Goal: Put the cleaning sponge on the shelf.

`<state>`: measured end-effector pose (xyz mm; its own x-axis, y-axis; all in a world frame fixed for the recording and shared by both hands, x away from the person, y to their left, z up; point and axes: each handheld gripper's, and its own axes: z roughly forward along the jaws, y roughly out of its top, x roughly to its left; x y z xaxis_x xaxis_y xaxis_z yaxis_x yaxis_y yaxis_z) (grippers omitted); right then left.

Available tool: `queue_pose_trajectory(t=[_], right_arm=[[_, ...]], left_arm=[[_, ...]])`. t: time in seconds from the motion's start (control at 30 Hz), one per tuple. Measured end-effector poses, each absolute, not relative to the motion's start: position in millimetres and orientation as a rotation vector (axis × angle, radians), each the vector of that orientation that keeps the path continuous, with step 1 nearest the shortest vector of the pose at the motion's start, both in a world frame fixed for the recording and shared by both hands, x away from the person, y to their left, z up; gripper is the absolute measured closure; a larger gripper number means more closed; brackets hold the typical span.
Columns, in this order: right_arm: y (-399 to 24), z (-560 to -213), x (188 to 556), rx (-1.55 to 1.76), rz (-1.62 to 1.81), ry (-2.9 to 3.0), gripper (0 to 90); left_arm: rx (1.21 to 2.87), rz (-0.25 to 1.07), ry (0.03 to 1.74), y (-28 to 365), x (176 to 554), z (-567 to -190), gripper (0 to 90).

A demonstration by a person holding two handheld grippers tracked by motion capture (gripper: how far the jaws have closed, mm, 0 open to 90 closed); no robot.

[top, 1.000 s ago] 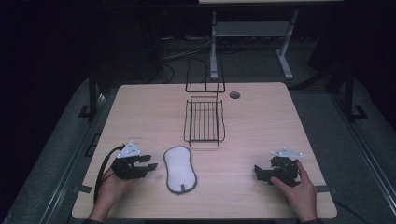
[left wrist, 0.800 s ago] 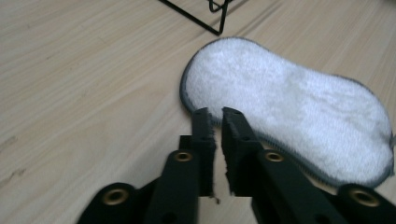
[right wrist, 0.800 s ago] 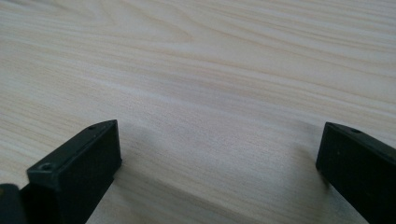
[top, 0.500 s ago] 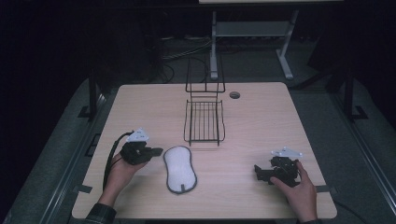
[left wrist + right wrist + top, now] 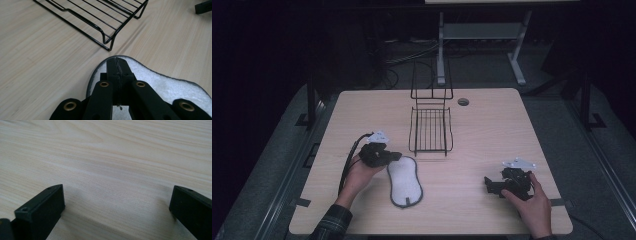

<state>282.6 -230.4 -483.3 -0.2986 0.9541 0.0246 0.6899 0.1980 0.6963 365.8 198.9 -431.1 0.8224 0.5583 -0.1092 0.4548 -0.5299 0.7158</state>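
Wooden pale table [image 5: 492,130] carries a black wire rack [image 5: 430,131]; just before the rack lies a white oval grey-edged pad [image 5: 404,182]. Left gripper [image 5: 393,156], clenched empty, hovers over the pad's rack-side end; right gripper [image 5: 488,183] gapes, well apart.

A white, fuzzy, oval insole with a dark grey rim [image 5: 404,182] lies flat on the wood, its upper end right under the closed left gripper [image 5: 388,157], well apart from the right gripper [image 5: 487,185].
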Motion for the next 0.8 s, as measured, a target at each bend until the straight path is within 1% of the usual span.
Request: queue_pose_trajectory(t=[0.23, 0.37, 0.8], right_arm=[[-230, -483, 283, 1.534, 0.859, 2.065, 0.0], [-230, -483, 283, 1.533, 0.859, 2.065, 0.0], [-230, -483, 283, 1.534, 0.859, 2.065, 0.0]], left_arm=[[2.241, 0.148, 0.745, 190, 372, -441, 89.6], [2.284, 0.155, 0.747, 187, 373, -448, 89.7], [2.285, 0.137, 0.751, 196, 366, -448, 89.7]])
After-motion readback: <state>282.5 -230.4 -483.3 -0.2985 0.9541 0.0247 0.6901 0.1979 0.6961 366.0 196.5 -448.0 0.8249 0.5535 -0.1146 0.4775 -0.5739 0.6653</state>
